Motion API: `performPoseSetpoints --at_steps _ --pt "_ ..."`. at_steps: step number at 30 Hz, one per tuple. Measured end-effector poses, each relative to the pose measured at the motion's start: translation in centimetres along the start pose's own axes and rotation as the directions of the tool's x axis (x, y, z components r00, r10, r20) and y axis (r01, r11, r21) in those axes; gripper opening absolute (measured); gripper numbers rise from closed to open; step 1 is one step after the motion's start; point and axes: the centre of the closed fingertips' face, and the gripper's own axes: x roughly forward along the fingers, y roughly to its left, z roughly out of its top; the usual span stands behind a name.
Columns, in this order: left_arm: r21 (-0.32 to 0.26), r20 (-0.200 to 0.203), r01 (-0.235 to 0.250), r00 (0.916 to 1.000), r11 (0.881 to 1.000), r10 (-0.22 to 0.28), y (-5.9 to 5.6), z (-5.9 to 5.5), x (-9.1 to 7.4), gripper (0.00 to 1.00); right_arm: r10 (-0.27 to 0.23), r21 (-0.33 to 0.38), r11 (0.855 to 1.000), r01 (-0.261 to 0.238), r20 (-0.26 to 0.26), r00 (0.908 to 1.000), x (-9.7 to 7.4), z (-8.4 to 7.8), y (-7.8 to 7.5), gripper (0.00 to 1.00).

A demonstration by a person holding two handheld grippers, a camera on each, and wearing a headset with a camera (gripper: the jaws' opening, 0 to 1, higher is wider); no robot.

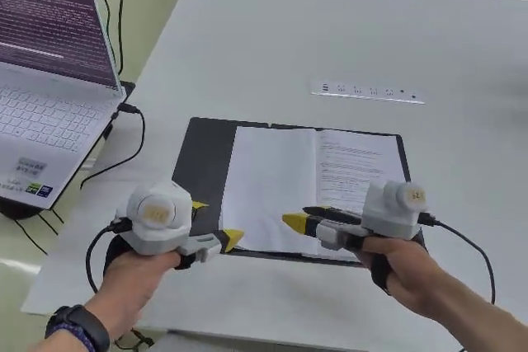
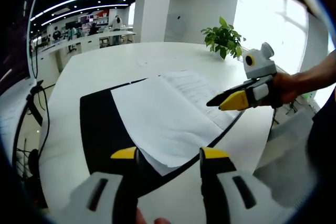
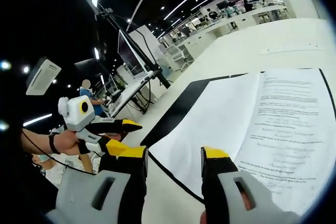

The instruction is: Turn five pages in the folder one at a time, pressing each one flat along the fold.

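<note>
A black folder (image 1: 202, 162) lies open on the white table (image 1: 272, 30). A blank white page (image 1: 268, 179) covers its left-middle part and a printed page (image 1: 359, 162) lies on the right. My left gripper (image 1: 216, 222) hovers open at the folder's near left corner, with nothing between its fingers. From its own view (image 2: 169, 155) it looks onto the blank page (image 2: 163, 119). My right gripper (image 1: 301, 218) is over the near edge of the pages, pointing left. Its jaws (image 3: 172, 153) stand apart and empty above the blank page (image 3: 210, 124) and the printed page (image 3: 289, 124).
An open laptop (image 1: 49, 80) sits at the left table edge with black cables (image 1: 124, 154) running beside the folder. A white power strip (image 1: 367, 92) lies behind the folder. The table's front edge runs just below both hands.
</note>
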Motion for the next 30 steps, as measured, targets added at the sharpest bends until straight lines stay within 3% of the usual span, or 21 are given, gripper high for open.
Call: performPoseSetpoints --at_steps 8,10,15,21,30 --pt "0.026 -0.031 0.002 0.9995 1.0 -0.001 0.5 -0.1 1.8 0.27 -0.034 0.032 0.999 0.033 0.037 0.9987 -1.7 0.2 -1.4 0.37" --pt "0.028 -0.059 -0.009 0.9982 1.0 0.011 0.8 -0.6 2.3 0.24 -0.036 0.032 0.999 0.034 0.04 0.9986 -1.8 0.3 -1.4 0.37" --pt "0.013 -0.084 -0.015 0.9963 1.0 0.016 1.0 -1.4 3.2 0.15 -0.04 0.045 0.998 0.038 0.045 0.9982 -1.8 0.3 -1.6 0.36" --pt "-0.04 -0.134 -0.035 0.9906 0.999 0.029 1.4 -3.1 4.1 0.01 -0.044 0.051 0.998 0.042 0.036 0.9984 -1.5 -0.1 -1.8 0.35" --pt "-0.055 -0.175 -0.034 0.9842 0.998 0.024 1.3 -5.5 5.1 0.0 -0.032 0.052 0.998 0.03 0.026 0.9992 -0.8 -0.2 -1.7 0.35"
